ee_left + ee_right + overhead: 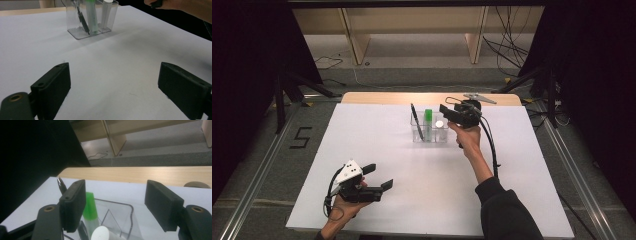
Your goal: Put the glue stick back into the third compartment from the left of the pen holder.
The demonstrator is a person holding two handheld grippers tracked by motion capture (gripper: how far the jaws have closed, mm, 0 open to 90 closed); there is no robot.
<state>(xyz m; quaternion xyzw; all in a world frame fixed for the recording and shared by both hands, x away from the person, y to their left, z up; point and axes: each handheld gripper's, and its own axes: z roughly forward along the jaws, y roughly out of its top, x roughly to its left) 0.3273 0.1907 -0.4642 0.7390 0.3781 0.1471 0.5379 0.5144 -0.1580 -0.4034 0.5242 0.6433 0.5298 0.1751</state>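
A clear plastic holder [430,137] stands on the white table sheet, far of centre. In it stand a black pen [416,120], a green marker [428,117] and a white-capped tube [439,124]. My right gripper [448,114] hovers just right of and above the holder, jaws open, nothing between them. In the right gripper view, the green marker [89,207], white cap [100,233] and pen tip [61,184] sit below the open right gripper [116,192]. My left gripper [379,176] rests open near the front left, empty; in its own view, the left gripper [115,82] faces the holder [82,33].
The white sheet [412,170] covers most of a wooden table [387,98]. Beyond it are wooden shelves [412,30], floor cables [507,50] and dark stand legs at both sides. A taped "5" [301,137] marks the floor at left.
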